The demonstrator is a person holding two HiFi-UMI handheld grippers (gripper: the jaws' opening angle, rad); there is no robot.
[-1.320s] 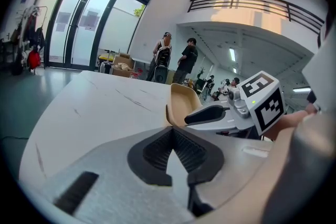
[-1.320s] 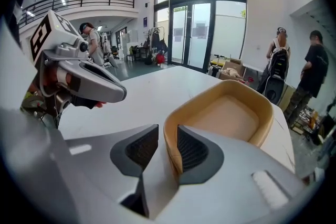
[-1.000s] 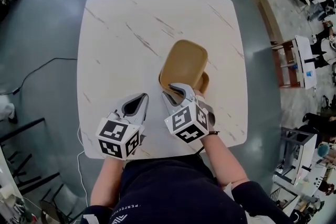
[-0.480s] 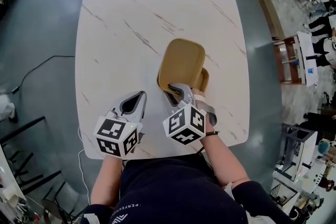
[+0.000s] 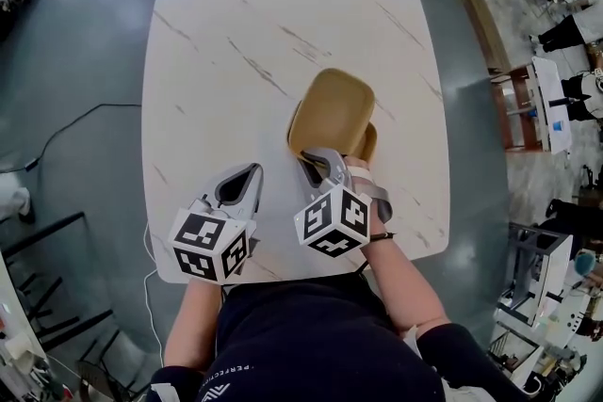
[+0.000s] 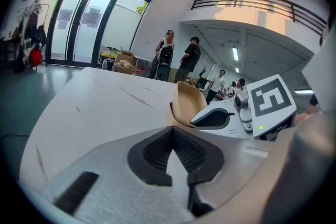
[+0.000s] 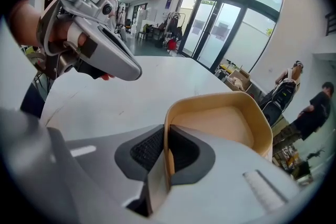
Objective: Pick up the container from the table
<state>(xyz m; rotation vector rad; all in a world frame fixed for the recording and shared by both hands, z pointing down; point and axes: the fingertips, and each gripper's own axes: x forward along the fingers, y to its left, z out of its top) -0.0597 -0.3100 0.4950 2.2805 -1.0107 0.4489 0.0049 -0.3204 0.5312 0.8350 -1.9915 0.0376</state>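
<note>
The white, dark-veined worktop [image 5: 236,61] spreads out ahead of both pairs of jaws and beneath them. The tan, round-cornered container [image 5: 332,111] sits on it directly ahead of the right jaws, with its near wall standing between them and its open hollow reaching away beyond their tips. The right gripper [image 5: 316,163] points down at that near edge. Its jaws are closing, one ribbed pad outside the thin wall and one inside, and both look to be against it. The left gripper [image 5: 247,176] hovers over bare worktop just beside the right one. Its jaws are closed tip to tip with nothing between them, and the container lies ahead of them and off to their right, apart from them. Behind each pair of jaws sits a marker cube [image 5: 333,221], held by the person's hands.
</note>
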